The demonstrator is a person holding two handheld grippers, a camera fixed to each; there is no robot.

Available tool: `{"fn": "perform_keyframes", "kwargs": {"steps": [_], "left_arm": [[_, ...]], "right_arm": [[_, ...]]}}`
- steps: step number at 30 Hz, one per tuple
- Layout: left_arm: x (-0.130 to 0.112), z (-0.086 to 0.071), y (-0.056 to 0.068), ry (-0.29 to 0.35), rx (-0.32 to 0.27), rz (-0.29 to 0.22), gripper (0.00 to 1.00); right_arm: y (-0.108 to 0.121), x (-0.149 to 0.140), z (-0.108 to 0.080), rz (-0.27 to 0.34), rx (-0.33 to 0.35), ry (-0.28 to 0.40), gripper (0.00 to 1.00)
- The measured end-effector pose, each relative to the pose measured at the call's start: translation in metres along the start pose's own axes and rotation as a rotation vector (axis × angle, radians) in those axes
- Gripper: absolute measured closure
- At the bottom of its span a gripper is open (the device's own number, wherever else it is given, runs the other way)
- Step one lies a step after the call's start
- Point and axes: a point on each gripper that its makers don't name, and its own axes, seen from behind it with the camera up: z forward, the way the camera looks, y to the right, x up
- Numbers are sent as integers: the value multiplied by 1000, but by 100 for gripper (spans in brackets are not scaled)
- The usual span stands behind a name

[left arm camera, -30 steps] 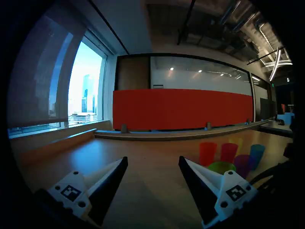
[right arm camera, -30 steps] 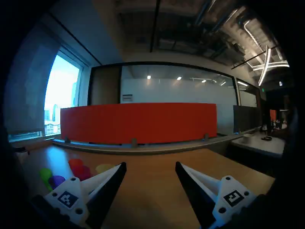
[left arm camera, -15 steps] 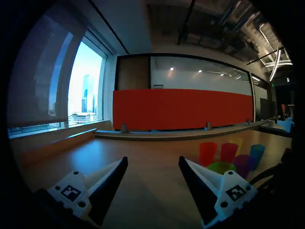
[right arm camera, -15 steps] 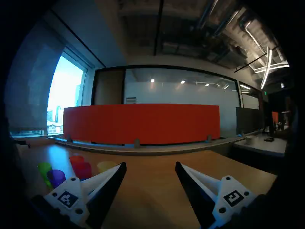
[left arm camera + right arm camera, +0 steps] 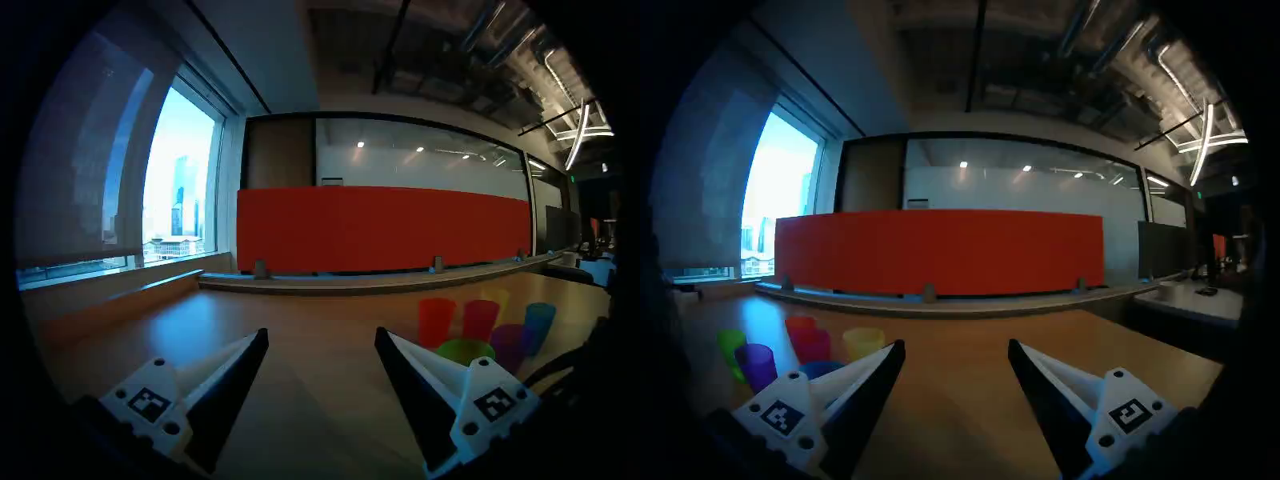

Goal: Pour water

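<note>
left claw & right claw spread, empty; blue cup partly hidden behind finger.

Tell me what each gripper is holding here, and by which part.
Nothing is held. Left gripper and right gripper both have open jaws, empty; the cups stand apart on the table.

The table is warm brown wood. The plastic cups are one colour each: an orange-red cup, a pink cup, a yellow cup, a blue cup, a purple cup and a green cup. The divider panel is bright red. The left gripper and right gripper have white fingers with black inner faces, each with a black-and-white square marker.
</note>
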Motion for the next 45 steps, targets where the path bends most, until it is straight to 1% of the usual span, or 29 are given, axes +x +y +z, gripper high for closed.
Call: {"fn": "perform_keyframes", "kwargs": {"steps": [18,24,45], "left_arm": [[0,0,1,0,0,0,0],[0,0,1,0,0,0,0],[0,0,0,0,0,0,1]], "right_arm": [[8,-12,1,3,-18,-24,0],[9,-14,2,5,-20,-35,0],[9,-13,1,5,-20,-37,0]]}}
